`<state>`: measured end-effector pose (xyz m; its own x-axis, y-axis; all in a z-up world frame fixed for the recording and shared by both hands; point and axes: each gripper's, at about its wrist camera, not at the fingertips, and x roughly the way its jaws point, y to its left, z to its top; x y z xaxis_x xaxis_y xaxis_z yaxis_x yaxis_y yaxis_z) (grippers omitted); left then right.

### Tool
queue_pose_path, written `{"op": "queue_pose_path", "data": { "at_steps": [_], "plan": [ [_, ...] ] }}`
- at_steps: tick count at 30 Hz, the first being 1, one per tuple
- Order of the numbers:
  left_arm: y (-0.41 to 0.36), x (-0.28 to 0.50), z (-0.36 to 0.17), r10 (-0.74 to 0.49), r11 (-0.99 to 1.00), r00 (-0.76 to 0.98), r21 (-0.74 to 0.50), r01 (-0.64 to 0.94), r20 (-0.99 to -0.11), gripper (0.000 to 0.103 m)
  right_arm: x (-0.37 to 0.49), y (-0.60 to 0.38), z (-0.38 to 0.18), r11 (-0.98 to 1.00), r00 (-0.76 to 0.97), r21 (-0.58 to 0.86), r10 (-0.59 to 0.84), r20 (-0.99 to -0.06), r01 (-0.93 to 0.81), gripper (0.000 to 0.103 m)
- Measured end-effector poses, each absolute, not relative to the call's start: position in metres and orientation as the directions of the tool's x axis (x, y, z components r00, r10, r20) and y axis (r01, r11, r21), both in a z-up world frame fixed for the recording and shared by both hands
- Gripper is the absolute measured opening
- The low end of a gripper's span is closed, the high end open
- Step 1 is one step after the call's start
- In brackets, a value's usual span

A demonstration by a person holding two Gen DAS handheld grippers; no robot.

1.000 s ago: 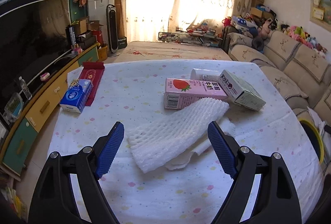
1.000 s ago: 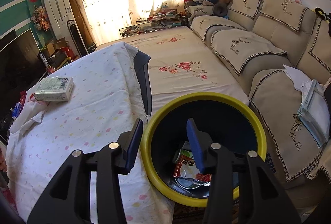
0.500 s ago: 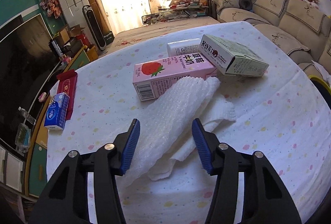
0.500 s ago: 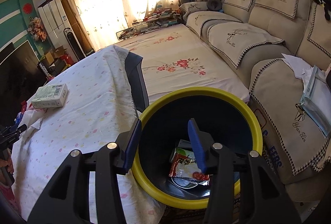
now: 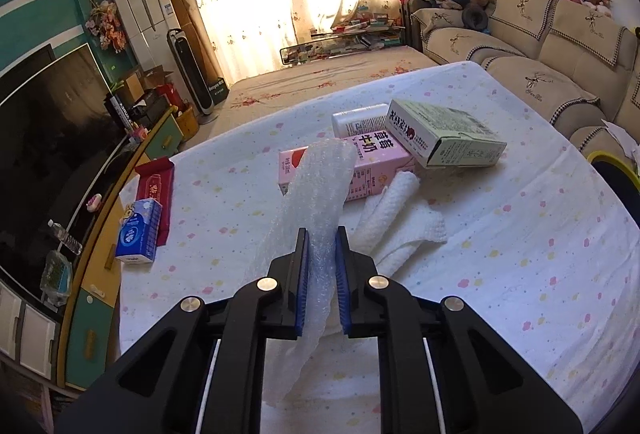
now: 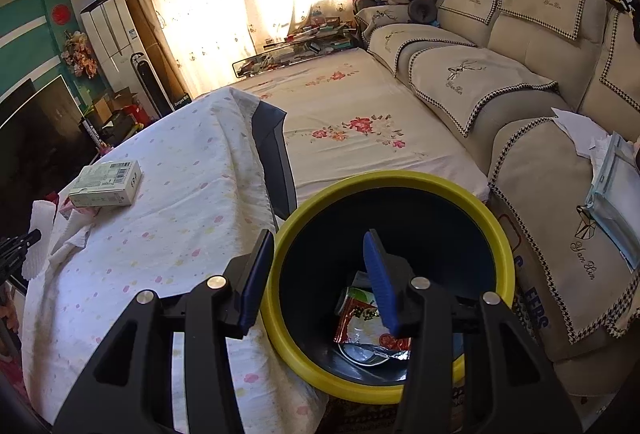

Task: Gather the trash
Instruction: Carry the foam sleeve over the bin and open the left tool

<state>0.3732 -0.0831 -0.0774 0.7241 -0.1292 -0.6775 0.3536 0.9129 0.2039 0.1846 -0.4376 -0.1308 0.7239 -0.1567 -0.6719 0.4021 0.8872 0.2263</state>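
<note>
My left gripper point(image 5: 321, 234) is shut on a white foam net sleeve point(image 5: 316, 189) and holds it lifted off the table. Beyond it lie a crumpled white paper towel point(image 5: 404, 222), a pink strawberry milk carton point(image 5: 372, 165), a white bottle point(image 5: 356, 119) and a green-white carton point(image 5: 444, 137). My right gripper point(image 6: 320, 246) is open and empty above the yellow-rimmed trash bin point(image 6: 496, 234), which holds a red snack wrapper point(image 6: 360, 322). The green-white carton point(image 6: 106, 183) also shows in the right wrist view.
The table has a dotted white cloth point(image 5: 520, 234). A blue tissue pack point(image 5: 138, 232) and a red packet point(image 5: 154, 185) lie at its left edge. A TV cabinet point(image 5: 100, 218) stands left. A beige sofa point(image 6: 540, 93) stands right of the bin.
My left gripper closed on the foam sleeve and lifted it off the table. The right gripper stayed open over the bin, shifting only slightly.
</note>
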Motion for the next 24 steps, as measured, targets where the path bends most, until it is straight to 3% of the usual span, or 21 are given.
{"op": "queue_pose_path", "data": {
  "at_steps": [6, 13, 24],
  "plan": [
    [-0.079, 0.342, -0.038, -0.165, 0.924, 0.754, 0.168, 0.344, -0.636, 0.013, 0.178, -0.431, -0.119, 0.905, 0.736, 0.195, -0.166, -0.656, 0.378, 0.045],
    [-0.112, 0.300, -0.001, -0.306, 0.899, 0.730, 0.066, 0.433, -0.611, 0.013, 0.158, -0.420, -0.105, 0.939, 0.750, 0.135, -0.161, -0.642, 0.318, 0.045],
    [-0.280, 0.239, -0.010, -0.557, 0.692, 0.519, -0.018, 0.722, -0.649, 0.013, 0.084, -0.447, -0.107, 0.915, 0.763, 0.176, -0.183, -0.620, 0.363, 0.045]
  ]
}}
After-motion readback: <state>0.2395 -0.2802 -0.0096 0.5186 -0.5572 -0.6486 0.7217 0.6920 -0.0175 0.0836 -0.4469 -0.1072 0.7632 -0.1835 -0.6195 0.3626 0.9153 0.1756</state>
